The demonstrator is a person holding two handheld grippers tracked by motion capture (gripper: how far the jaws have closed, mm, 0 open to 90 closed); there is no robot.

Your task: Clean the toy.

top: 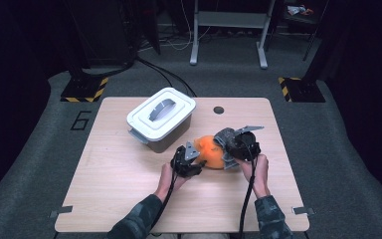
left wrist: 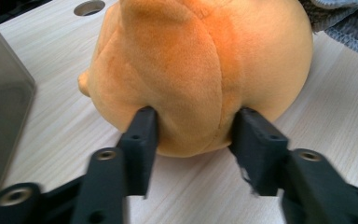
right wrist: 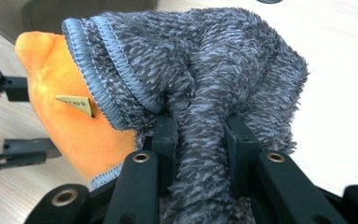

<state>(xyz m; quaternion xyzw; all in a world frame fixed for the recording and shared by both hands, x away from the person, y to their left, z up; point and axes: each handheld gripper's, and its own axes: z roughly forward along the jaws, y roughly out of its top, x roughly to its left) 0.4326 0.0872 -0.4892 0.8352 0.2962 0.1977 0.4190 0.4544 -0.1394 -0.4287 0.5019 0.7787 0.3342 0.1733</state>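
Observation:
An orange plush toy (top: 210, 149) (left wrist: 200, 65) lies on the wooden table (top: 129, 199), right of centre. A grey fuzzy knitted cover (top: 224, 135) (right wrist: 205, 60) with a ribbed blue-grey hem sits over its right part. My left gripper (top: 193, 160) (left wrist: 193, 128) comes in from the left, its jaws on either side of a bulge of the plush (right wrist: 70, 126), tips dented into it. My right gripper (top: 233, 149) (right wrist: 200, 135) is shut on a bunched fold of the grey cover. A small yellow tag (right wrist: 77, 103) hangs on the plush near the hem.
A grey plastic box with a white lid and handle (top: 161, 119) (left wrist: 0, 93) stands just left of and behind the plush. A round cable hole (top: 219, 110) is near the table's far edge. Bare tabletop lies in front of and beside the hands.

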